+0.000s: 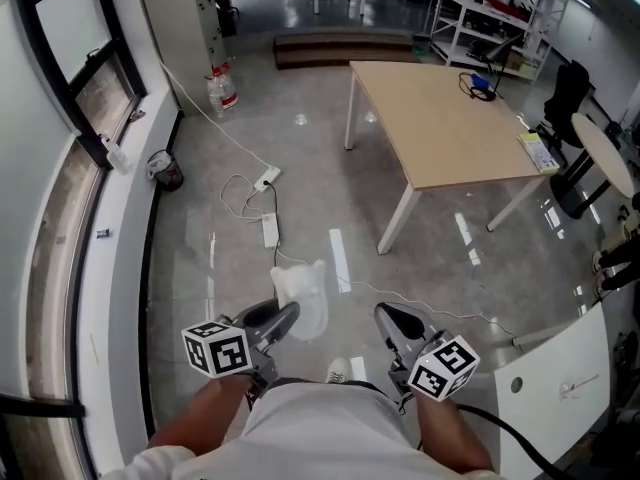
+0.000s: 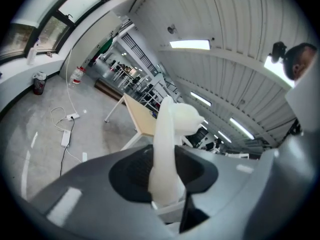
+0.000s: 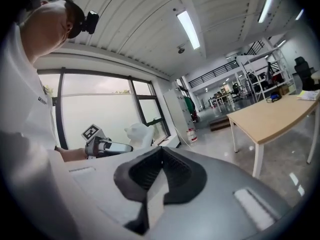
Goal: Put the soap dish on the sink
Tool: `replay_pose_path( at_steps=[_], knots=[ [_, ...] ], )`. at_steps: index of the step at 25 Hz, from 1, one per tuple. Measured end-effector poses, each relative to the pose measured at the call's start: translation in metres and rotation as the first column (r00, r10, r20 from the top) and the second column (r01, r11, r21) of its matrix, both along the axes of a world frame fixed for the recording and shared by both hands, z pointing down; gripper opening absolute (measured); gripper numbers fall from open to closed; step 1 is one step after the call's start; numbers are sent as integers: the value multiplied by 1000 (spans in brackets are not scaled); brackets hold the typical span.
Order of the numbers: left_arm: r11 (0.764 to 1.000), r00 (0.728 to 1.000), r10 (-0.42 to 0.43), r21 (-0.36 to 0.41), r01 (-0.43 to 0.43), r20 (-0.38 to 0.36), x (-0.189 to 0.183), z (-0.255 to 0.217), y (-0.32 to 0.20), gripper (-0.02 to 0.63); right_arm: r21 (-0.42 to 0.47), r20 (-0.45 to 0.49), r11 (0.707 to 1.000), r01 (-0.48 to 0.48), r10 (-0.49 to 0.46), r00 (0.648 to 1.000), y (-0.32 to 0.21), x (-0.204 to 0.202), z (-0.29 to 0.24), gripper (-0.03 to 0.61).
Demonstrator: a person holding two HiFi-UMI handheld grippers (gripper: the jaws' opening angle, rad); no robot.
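The white soap dish (image 1: pixel 302 298) is pinched on edge in my left gripper (image 1: pixel 283 320), which is held low in front of the person's body over the grey floor. In the left gripper view the soap dish (image 2: pixel 169 144) stands up between the two dark pads, which press on its sides. My right gripper (image 1: pixel 392 320) is beside it on the right, with its jaws together and nothing in them. From the right gripper view I see the left gripper (image 3: pixel 111 147) and the soap dish (image 3: pixel 138 133) to the left. No sink shows in any view.
A wooden table (image 1: pixel 450 118) on white legs stands ahead on the right. Cables and a power strip (image 1: pixel 269 230) lie on the floor ahead. A window wall runs along the left, with a small bin (image 1: pixel 167 171) and a water bottle (image 1: pixel 222 89). A white panel (image 1: pixel 560 378) stands at lower right.
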State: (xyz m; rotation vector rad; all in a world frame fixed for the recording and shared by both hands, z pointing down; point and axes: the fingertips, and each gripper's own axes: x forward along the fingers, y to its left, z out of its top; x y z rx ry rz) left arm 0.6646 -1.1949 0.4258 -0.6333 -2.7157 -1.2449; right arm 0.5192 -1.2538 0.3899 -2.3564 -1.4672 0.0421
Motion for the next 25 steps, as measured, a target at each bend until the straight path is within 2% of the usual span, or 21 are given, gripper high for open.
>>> replay_pose_path(
  at_steps=[3,5,7,10,16,20,25],
  knots=[
    [1000,1000,-25,0,25,5,-23,0,23,138,-10,52,1000,27,-26,998,28,-24,1,2],
    [999,999,-45,27,44,18,-33,0,35,138,21,45,999,37,-37,998,45,-33,11,2],
    [998,999,-45,41,45,-3,-38,3,45,138,53,19,997,48,-49,999,57,-36,20,2],
    [997,997,-67,41,69,-42,-31,5,71,138,80,-5,995,66,-65,998,78,-34,29,2],
    [992,993,-108,60,111,-47,-21,13,144,138,95,3,992,85,-85,996,148,-33,32,2],
    [993,995,-103,56,103,0,-28,16,211,138,100,41,992,76,-80,996,206,-35,30,2],
    [997,994,-79,23,78,72,-28,-7,293,138,127,70,991,50,-59,996,286,-35,18,2]
  ],
)
